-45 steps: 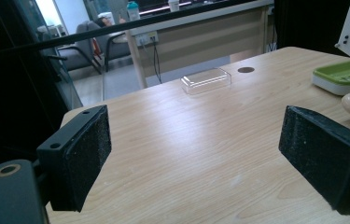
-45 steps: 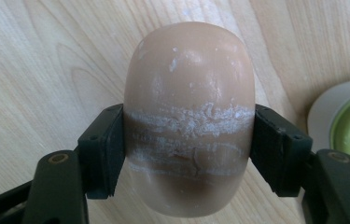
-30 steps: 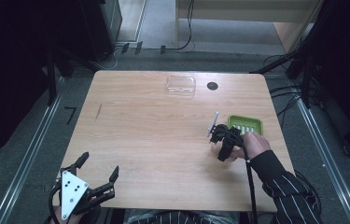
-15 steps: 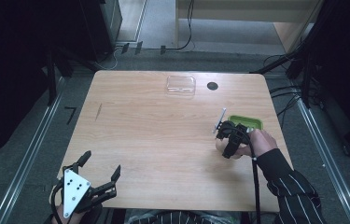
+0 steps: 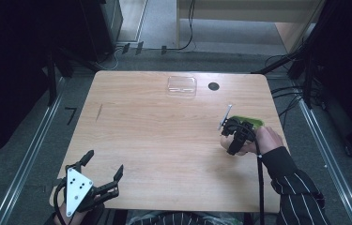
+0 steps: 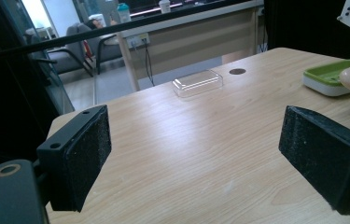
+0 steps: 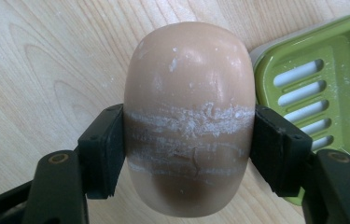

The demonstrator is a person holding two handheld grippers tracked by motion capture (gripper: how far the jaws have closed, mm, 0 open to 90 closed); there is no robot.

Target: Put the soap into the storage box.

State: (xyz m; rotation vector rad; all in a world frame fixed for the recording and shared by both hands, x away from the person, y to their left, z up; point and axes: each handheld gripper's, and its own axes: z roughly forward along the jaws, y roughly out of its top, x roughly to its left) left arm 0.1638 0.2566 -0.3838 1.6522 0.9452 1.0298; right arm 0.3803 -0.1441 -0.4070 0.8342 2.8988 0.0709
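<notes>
Two grippers work over a wooden table (image 5: 164, 140). At the right side, the right gripper (image 7: 186, 140) is clenched on a tan oval soap bar (image 7: 187, 116), its pads pressing both sides across a band of white scuff marks. The soap sits just left of a green slotted soap dish (image 7: 322, 88). Near the table's near-left corner, the left gripper (image 6: 196, 154) hangs with its jaws spread wide, grasping nothing. A clear plastic lid (image 5: 181, 86) lies at the far edge, beside a dark round hole (image 5: 213, 86).

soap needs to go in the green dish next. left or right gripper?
Right. The right gripper is already clamped on the soap bar, right beside the green soap dish. The left gripper sits open at the table's near-left corner, far from both.
</notes>
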